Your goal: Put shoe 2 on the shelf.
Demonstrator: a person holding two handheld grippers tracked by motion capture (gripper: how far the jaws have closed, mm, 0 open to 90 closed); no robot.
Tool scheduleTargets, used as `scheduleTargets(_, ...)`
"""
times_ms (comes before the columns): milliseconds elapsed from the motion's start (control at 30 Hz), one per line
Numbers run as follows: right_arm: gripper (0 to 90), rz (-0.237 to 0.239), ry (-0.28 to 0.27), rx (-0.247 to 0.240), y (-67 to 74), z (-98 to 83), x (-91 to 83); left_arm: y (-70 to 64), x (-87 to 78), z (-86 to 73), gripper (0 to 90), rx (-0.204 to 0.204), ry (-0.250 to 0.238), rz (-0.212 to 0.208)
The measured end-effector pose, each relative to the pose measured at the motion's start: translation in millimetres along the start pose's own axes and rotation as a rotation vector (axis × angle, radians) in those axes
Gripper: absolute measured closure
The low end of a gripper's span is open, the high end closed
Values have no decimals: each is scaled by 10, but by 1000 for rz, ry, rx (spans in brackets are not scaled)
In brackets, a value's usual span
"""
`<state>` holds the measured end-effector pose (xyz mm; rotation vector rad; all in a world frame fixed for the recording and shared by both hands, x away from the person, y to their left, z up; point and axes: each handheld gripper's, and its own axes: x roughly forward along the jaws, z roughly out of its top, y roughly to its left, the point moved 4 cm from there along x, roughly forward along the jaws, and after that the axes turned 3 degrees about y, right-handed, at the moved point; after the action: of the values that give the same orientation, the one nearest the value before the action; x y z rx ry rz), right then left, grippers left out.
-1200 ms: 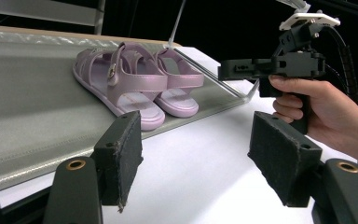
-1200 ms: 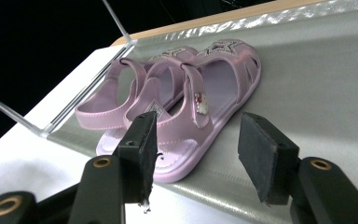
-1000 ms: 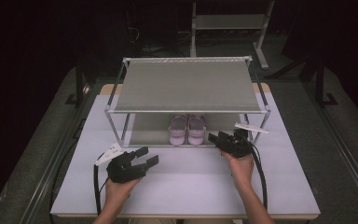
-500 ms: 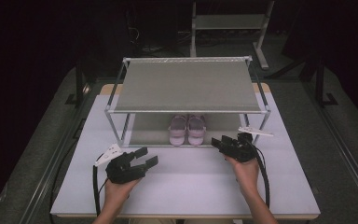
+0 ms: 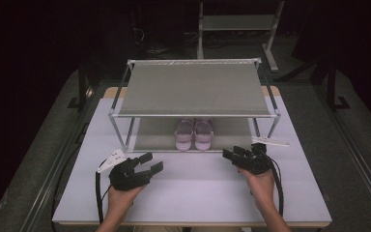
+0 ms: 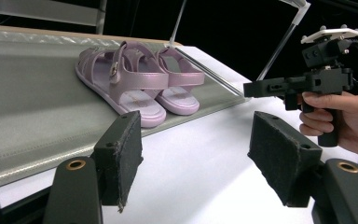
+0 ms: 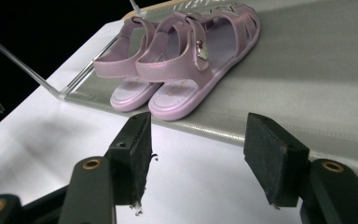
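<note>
A pair of lilac sandals (image 5: pixel 193 134) stands side by side on the lower shelf (image 5: pixel 232 131) of a metal rack, toes toward me. My left gripper (image 5: pixel 151 162) rests low over the white table, left of the sandals, open with nothing between its pads (image 6: pixel 123 154). My right gripper (image 5: pixel 231 153) hovers in front of the rack, right of the sandals. Its jaws have just been opening and nothing is between them. The sandals (image 6: pixel 135 79) lie ahead of the left jaws, and the sandals (image 7: pixel 177 60) sit just beyond the right jaws (image 7: pixel 198 140).
The rack's grey top shelf (image 5: pixel 193 89) overhangs the sandals on thin posts. The white table (image 5: pixel 198 193) stretches between the two hands. Dark floor surrounds the table, and another shelf frame (image 5: pixel 236 21) stands far behind.
My right gripper has drawn back from the rack toward the table's near edge, a little to the right. The left gripper and the sandals have kept still.
</note>
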<state>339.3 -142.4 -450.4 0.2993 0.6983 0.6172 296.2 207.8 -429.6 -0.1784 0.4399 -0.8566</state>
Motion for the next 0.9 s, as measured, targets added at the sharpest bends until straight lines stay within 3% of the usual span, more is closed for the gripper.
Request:
scheduleTargets(300, 400, 8, 9, 13, -35, -87, -73, -8, 1, -4, 342, 2, 2, 0)
scheduleTargets(900, 369, 41, 40, -20, 2, -291, -326, -23, 1, -15, 341, 10, 10, -4)
